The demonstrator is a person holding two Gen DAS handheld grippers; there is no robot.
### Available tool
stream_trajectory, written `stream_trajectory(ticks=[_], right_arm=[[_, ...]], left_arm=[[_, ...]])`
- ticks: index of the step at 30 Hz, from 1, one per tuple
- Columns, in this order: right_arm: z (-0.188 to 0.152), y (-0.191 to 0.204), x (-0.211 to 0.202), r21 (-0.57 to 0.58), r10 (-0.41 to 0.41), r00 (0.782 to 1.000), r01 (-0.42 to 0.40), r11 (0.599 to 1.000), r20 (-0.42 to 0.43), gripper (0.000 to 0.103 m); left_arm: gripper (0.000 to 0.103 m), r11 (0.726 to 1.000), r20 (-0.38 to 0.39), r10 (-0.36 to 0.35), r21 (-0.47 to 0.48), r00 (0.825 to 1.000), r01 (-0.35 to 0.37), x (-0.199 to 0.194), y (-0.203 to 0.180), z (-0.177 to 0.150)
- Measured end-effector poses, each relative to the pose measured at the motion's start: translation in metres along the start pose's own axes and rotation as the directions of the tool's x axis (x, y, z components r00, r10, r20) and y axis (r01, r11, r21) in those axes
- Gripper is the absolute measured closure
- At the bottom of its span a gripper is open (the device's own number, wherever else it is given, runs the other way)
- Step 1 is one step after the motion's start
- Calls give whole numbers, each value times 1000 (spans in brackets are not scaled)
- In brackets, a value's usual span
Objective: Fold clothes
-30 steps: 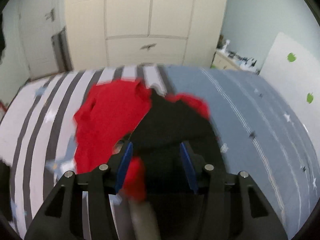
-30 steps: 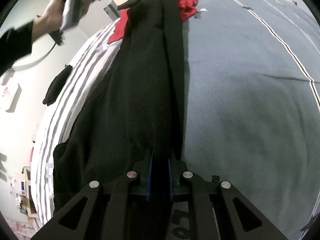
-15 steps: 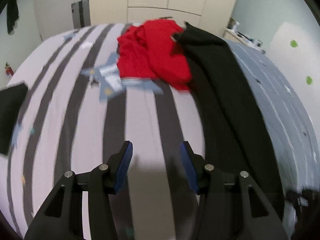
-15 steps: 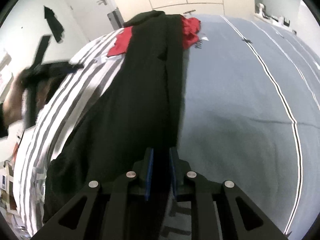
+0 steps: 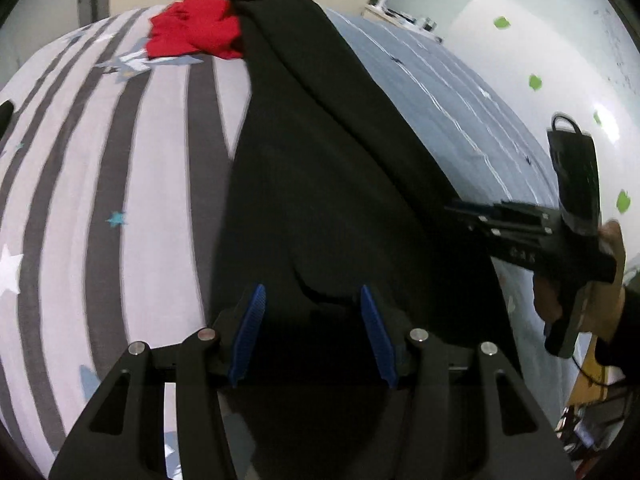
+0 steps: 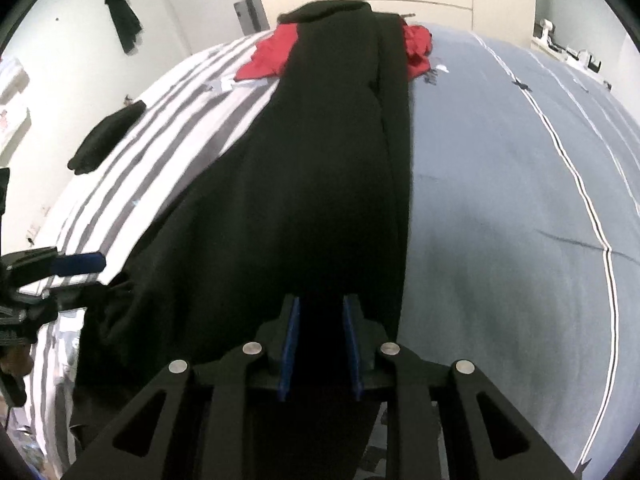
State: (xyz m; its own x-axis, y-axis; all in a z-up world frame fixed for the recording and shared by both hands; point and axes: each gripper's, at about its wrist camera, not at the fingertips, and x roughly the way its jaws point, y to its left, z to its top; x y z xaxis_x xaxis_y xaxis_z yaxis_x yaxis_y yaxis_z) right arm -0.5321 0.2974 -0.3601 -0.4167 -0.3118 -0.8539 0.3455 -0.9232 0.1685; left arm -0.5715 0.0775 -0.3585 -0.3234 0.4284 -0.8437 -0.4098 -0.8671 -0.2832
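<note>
The black garment point(image 6: 320, 160) lies lengthwise along the bed point(image 6: 500, 200). My right gripper point(image 6: 320, 344) is opening over its near end; my left gripper point(image 5: 312, 332) hangs apart, empty, above the near hem. I should pinch both near corners evenly before folding.

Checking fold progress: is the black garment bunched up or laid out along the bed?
Laid out: the black garment stretches in one long strip down the bed, its far end over the red clothes.
</note>
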Motion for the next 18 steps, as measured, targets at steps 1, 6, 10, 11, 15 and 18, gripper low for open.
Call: stream_trajectory(ticks=[1, 6, 10, 11, 15, 18], right_arm=[[0, -1, 1, 0, -3, 1000, 3, 1000, -3, 83], [2, -8, 8, 28, 4, 1000, -3, 1000, -20, 83], [4, -15, 11, 51, 0, 1000, 1, 999, -14, 85], [4, -16, 11, 55, 0, 1000, 1, 998, -11, 85], [2, -21, 9, 75, -8, 1000, 7, 997, 4, 86], [-1, -30, 7, 109, -6, 1000, 4, 994, 10, 86]], left_arm=[[56, 1000, -11, -4, 14, 1000, 4, 4, -3, -1], [83, 997, -62, 8, 75, 998, -3, 17, -11, -8], [94, 997, -55, 59, 60, 997, -56, 13, -1, -11], [94, 997, -47, 63, 40, 997, -61, 9, 5, -11], [94, 995, -37, 100, -14, 994, -100, 3, 28, -11], [94, 993, -64, 114, -29, 991, -116, 12, 36, -20]])
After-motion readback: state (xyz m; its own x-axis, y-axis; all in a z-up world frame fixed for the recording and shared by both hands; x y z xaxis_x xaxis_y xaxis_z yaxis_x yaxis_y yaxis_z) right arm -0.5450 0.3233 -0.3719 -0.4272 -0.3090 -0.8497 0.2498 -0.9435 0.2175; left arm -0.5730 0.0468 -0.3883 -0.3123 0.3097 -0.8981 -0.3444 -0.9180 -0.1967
